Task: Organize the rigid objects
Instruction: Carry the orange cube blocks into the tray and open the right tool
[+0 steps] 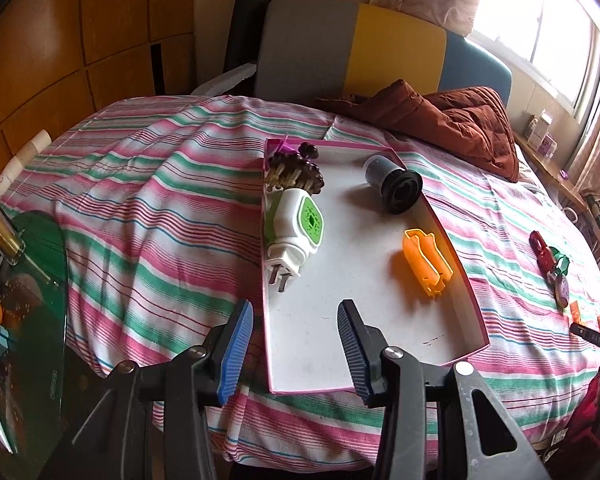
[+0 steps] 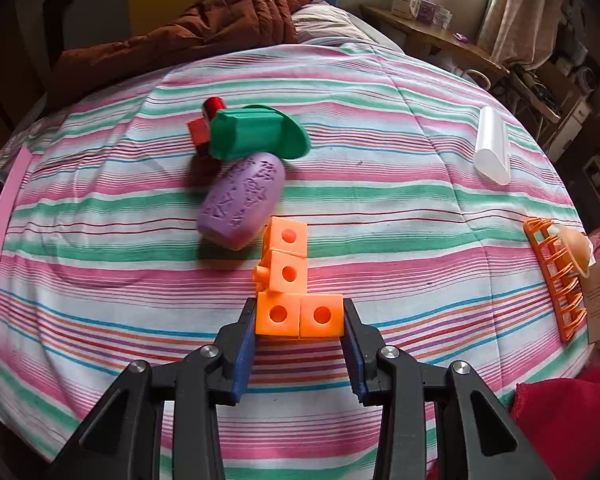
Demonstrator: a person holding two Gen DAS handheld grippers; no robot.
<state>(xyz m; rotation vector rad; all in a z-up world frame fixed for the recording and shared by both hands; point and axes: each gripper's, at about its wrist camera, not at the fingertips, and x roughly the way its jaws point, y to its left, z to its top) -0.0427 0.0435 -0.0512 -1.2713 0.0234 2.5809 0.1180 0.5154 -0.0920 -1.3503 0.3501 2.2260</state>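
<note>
My right gripper (image 2: 299,326) pinches the bottom pair of the orange linked cubes (image 2: 286,280), held just above the striped bedsheet (image 2: 380,208). I would keep the squeeze even, since the upper cubes could lever loose. My left gripper (image 1: 296,344) hangs spread and empty over the near edge of the pink-rimmed tray (image 1: 320,320), the likely drop point.

Pink tray (image 2: 4,216) (left side) runs off frame.
</note>
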